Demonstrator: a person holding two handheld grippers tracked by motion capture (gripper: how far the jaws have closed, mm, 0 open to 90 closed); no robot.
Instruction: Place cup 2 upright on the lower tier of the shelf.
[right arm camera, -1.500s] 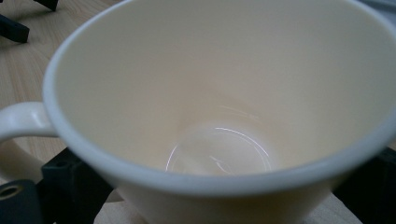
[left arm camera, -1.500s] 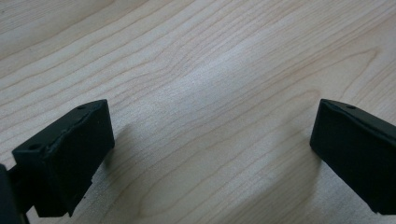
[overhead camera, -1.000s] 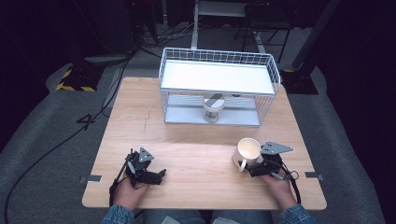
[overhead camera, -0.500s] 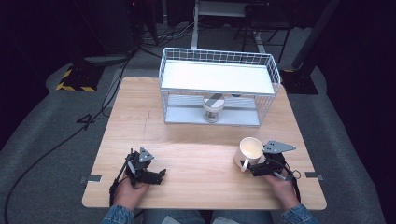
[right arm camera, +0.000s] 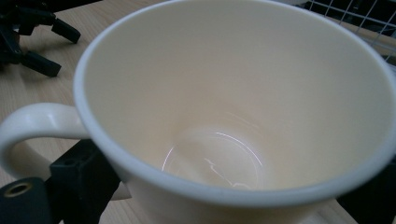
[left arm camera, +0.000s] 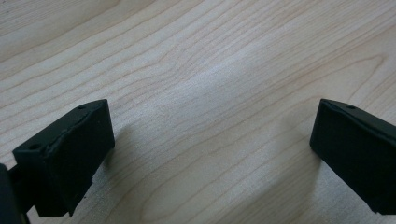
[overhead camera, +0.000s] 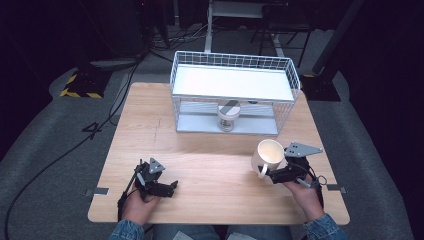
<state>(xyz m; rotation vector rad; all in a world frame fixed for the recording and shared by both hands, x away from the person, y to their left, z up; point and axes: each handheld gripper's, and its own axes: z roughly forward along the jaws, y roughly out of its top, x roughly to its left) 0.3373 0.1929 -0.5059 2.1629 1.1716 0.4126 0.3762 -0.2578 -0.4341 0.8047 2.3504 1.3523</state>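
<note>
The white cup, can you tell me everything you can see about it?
The cup is a cream-white mug, glossy like ceramic, with a thick rounded rim and a looped handle. It is empty inside. The right gripper holds it, one black finger against its wall beside the handle. It is tipped, mouth facing up and toward the person, above the wooden table, in front of the wire rack.

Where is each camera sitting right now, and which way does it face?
High view: above the person's side, facing forward and down on the table; both hands, the left claw and right claw show, plus the wire rack.
Left gripper view: on the left claw, facing bare wood between open jaws.
Right gripper view: on the right claw, looking into the cream mug.
Shared: the mug appears in high and right gripper views.
</note>
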